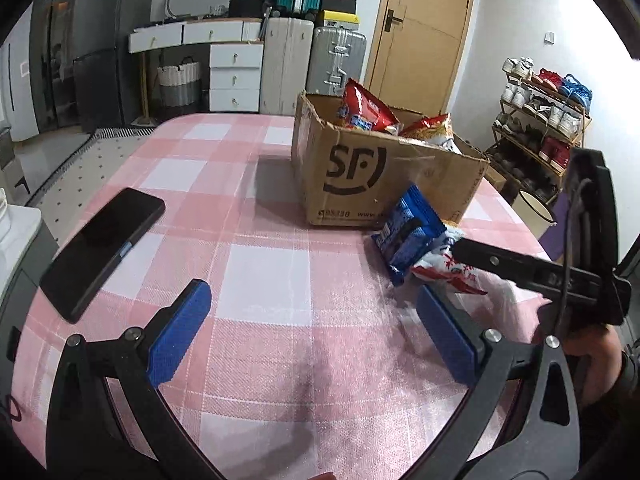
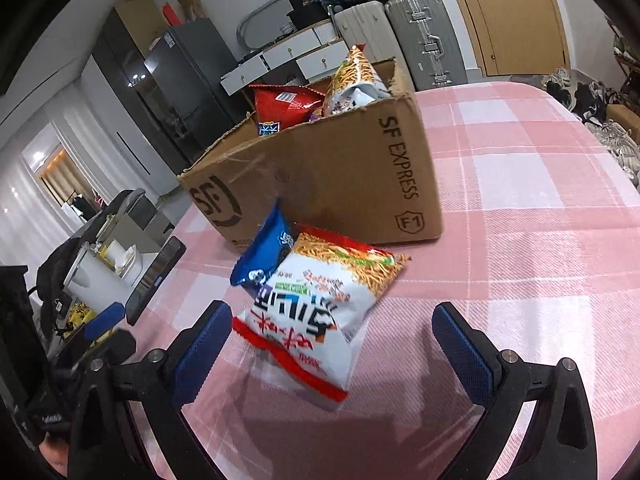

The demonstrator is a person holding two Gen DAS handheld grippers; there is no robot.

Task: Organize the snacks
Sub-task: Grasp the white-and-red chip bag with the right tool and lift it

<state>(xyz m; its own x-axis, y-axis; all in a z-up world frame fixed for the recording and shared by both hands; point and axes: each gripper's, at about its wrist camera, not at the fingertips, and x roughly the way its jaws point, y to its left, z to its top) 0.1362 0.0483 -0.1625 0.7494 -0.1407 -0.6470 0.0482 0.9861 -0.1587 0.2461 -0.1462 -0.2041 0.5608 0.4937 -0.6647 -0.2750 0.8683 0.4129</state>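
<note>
A brown SF cardboard box (image 1: pixel 384 176) stands on the pink checked table and holds a red snack bag (image 1: pixel 366 110) and a noodle-snack bag (image 1: pixel 430 128). In front of it a blue cookie pack (image 1: pixel 408 236) leans on a white-and-red noodle-snack bag (image 1: pixel 448 270). In the right wrist view the box (image 2: pixel 340 184) is ahead, with the white noodle-snack bag (image 2: pixel 316 308) lying over the blue pack (image 2: pixel 266 252). My left gripper (image 1: pixel 316 332) is open and empty over the table. My right gripper (image 2: pixel 334 340) is open, its fingers on either side of the white bag's near end.
A black phone (image 1: pixel 100 248) lies at the table's left edge, also in the right wrist view (image 2: pixel 156 280). The right gripper's body (image 1: pixel 560 276) reaches in from the right in the left wrist view. Suitcases, drawers, a door and a shoe rack stand beyond the table.
</note>
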